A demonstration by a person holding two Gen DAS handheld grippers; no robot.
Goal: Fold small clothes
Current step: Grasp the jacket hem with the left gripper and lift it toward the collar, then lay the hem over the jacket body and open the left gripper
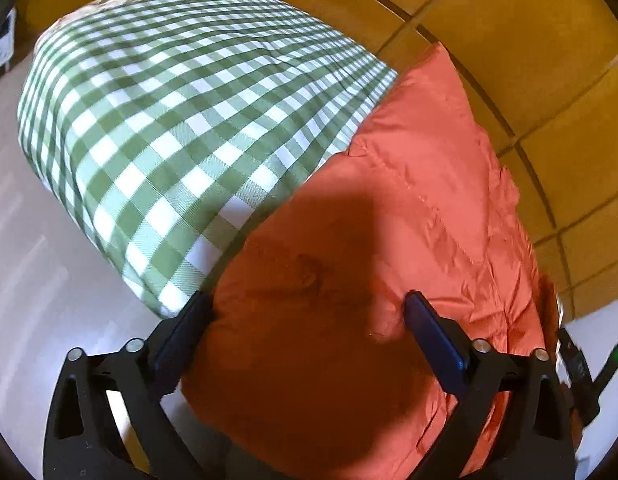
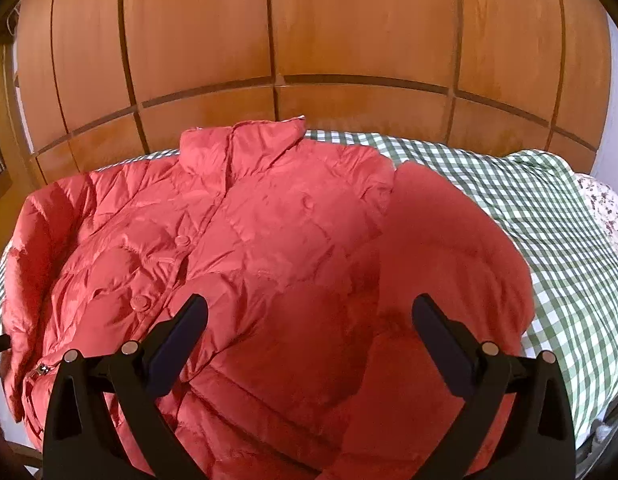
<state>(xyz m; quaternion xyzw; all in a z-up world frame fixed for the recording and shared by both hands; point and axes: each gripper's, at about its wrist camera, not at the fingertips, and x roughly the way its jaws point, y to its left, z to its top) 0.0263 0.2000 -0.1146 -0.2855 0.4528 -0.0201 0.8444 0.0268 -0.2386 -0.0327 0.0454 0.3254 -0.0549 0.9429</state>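
Note:
A red quilted puffer jacket (image 2: 245,248) lies front up on a green and white checked cloth (image 2: 549,240), collar toward the wooden wall, buttons down its middle. Its sleeve (image 2: 449,248) lies folded over the right side of the body. My right gripper (image 2: 307,312) is open just above the jacket's lower part, holding nothing. In the left wrist view the jacket (image 1: 389,240) fills the lower right. My left gripper (image 1: 305,308) is open over the jacket's edge, with fabric between its fingers but not pinched.
The checked cloth (image 1: 169,120) covers a raised padded surface that drops off to a pale floor (image 1: 25,260) on the left. Wooden panelled wall (image 2: 309,40) stands right behind the jacket. A floral cloth (image 2: 605,208) shows at the far right edge.

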